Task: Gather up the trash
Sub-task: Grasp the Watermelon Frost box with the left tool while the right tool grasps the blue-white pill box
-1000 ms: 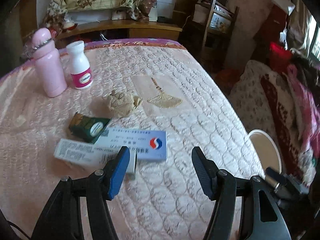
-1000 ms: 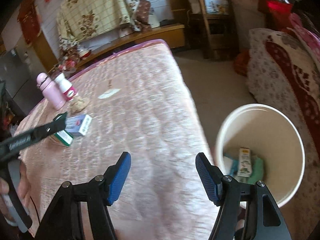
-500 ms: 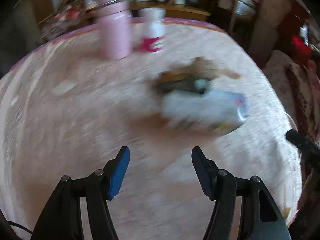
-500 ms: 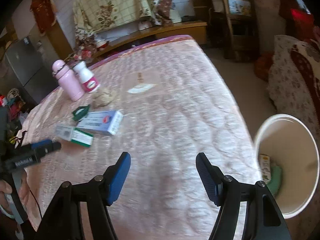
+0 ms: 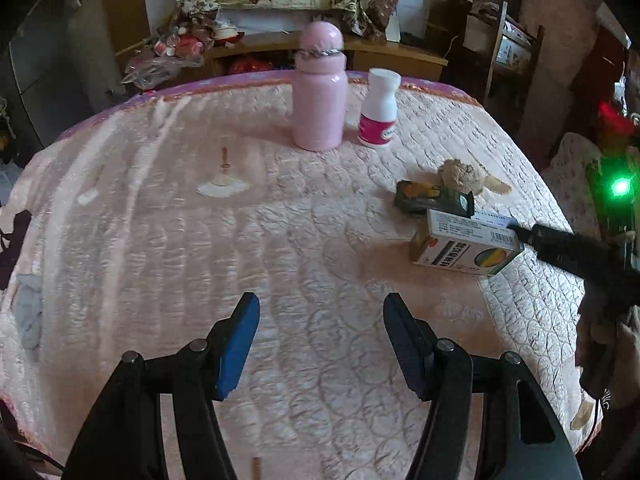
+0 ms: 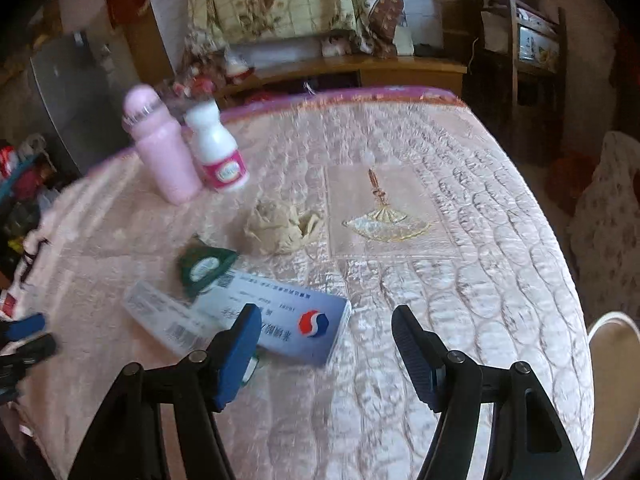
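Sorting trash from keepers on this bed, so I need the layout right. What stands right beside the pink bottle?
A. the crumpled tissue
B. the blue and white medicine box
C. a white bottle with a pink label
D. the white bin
C: the white bottle with a pink label stands upright next to the pink bottle, while the blue and white medicine box and crumpled tissue lie nearer the camera.

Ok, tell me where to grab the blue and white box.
Grip the blue and white box across its narrow width, coming from above with the open right gripper. It lies flat on the bedspread, partly overlapping the other carton, so only its sides offer purchase.
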Demonstrator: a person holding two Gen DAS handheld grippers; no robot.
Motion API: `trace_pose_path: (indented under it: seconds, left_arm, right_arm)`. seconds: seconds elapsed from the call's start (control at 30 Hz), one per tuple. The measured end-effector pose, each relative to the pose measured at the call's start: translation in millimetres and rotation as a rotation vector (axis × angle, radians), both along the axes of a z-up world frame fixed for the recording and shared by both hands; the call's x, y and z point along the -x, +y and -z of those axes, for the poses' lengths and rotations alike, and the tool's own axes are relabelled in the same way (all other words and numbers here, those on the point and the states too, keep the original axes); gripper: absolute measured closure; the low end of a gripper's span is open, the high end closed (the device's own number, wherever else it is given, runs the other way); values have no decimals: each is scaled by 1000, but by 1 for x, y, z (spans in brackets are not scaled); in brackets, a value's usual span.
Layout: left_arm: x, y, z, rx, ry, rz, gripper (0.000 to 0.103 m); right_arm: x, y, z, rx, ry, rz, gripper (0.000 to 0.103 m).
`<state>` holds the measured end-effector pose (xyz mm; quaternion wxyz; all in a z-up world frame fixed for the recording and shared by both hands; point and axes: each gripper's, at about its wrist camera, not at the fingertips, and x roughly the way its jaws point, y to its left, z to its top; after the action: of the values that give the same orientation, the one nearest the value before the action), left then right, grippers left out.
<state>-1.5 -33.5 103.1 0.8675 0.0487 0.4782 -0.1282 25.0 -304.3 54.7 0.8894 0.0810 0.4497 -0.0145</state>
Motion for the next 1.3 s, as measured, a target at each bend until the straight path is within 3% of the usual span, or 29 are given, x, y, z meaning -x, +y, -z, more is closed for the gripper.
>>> trace_pose_path:
  seconds: [0.13,0.27,0.4,0.5,0.8,0.87,0.97,1.1,1.13,1.2,1.3]
  left_arm:
    - [-1,18,-3,14,1,-21,38]
    - [-5,28,1,55,25,-56,38]
    - [-3,23,5,109,48,-51,34]
    - [-4,10,12,125,61,-34,32]
    - [-20,-37,45,135,110,16,25]
    - [-26,-44,54,120,123,14,25]
    - [-33,-52,65,99,134,8,25]
    - [-35,-57,73,77,130,-4,25]
    - [-34,-59,73,72,114,-3,35]
    - [-31,-62,70,39,92,-6,50]
    - [-24,-63,68,66,103,10,50]
  right_arm:
    - [20,44,1,-61,14,-110,32]
    - [44,104,7,-174,39,-326,32]
    - [44,85,-4,-97,-24,-249,32]
    - [28,62,-9,-33,-37,-225,23]
    - [-35,39,17,147,55,-441,20]
    - [-43,42,23,127,84,-490,20]
    - [-49,43,30,185,99,-493,20]
    - [-37,35,28,135,77,-419,22]
    - [-30,33,26,120,71,-401,32]
    - [-14,28,22,101,68,-350,39]
    - [12,23,19,35,83,-289,40]
